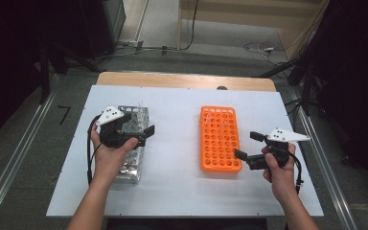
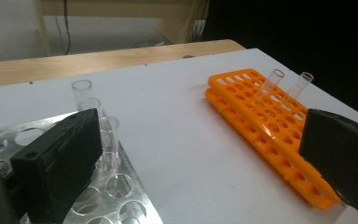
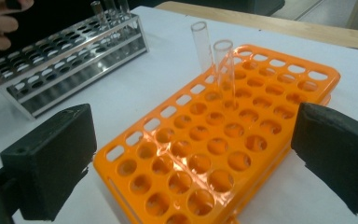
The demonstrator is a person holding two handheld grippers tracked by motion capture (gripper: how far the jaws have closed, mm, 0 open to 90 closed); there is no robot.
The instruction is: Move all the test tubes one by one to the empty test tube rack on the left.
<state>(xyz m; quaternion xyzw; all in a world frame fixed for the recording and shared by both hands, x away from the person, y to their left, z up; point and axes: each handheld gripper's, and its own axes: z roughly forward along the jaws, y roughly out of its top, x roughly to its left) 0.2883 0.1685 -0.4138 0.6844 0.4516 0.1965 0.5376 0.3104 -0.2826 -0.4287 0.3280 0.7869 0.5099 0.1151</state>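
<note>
Even overhead light fell on the white table (image 1: 182,191), leaving soft, faint shadows; the room's edges were dark. Glare shone on the orange rack (image 3: 223,154) and the metal rack (image 2: 116,200). Both gripper views were soft, the near jaws blurred.
</note>
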